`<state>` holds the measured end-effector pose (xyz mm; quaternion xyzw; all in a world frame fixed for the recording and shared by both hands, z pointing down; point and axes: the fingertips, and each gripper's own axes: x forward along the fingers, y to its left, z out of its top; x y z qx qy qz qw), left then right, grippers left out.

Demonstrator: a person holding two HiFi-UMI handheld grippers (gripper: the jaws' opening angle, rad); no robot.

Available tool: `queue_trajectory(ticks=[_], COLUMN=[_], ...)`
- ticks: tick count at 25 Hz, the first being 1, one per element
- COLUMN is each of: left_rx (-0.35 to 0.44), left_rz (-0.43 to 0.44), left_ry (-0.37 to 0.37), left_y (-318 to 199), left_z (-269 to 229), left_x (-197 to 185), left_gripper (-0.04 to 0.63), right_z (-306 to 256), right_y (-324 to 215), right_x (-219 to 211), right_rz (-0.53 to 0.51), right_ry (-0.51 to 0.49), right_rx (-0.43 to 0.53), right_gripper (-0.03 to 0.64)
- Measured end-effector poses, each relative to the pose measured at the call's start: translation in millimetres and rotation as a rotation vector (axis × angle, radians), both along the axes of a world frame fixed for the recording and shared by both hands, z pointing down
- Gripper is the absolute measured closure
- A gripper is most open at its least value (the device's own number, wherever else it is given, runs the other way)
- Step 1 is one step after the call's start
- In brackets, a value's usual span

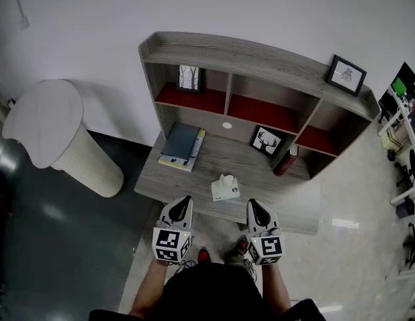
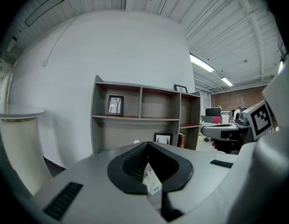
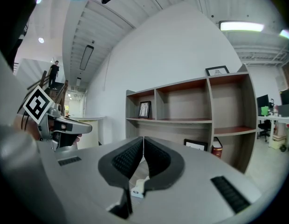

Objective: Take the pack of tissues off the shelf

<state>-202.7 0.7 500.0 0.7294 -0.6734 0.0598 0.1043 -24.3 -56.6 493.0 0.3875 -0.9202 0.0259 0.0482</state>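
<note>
Holding both claws low in the head view, you have the L claw (image 1: pixel 183 202) and R claw (image 1: pixel 255 207) side by side. The tissue pack (image 1: pixel 225 188) sits just above and btwn them in frame, touching neither. L claw is clenched on nothing, tips meeting. R claw is likewise clenched and empty.

The pack stands on the bench (image 1: pixel 237 158) of the grey shelf unit (image 1: pixel 261 57), near its front edge, w/ a tissue poking up from the top. Its print is a small dark mark, too small to read. No legible writing anywhere, only black-and-white square markers (image 1: pixel 171 244) on the claws.

Framed pics:
- trees (image 1: pixel 189 77) in the upper-left compartment
- deer head (image 1: pixel 266 141) leaning at the bench's back
- a third (image 1: pixel 346 74) on top of the unit, upper right

A blue-grey book (image 1: pixel 181 143) lies left of the pack, and a red canister (image 1: pixel 286 163) stands to the right.

Only the head view shows the ribbed white pillar (image 1: pixel 60 139) whole, plus your shoes (image 1: pixel 203 254). Only the left gripper view shows a brick wall (image 2: pixel 242 97), at right. Only the right gripper view shows a person (image 3: pixel 54 73) standing far off, upper left. Each gripper view catches the pack low in frame, beyond its own tips.
</note>
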Motion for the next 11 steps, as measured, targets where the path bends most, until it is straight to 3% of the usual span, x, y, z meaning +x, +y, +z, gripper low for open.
queue_trajectory(ticks=[11], left_rx=[-0.011], left_rz=[-0.008], left_ry=[0.001], left_y=[5.5], left_z=[3.7], left_x=[-1.7], left_gripper=[0.589], right_z=[4.7], right_y=[3.2], right_x=[-0.1], right_rz=[-0.012], right_ry=[0.001], right_rx=[0.000], right_gripper=[0.584])
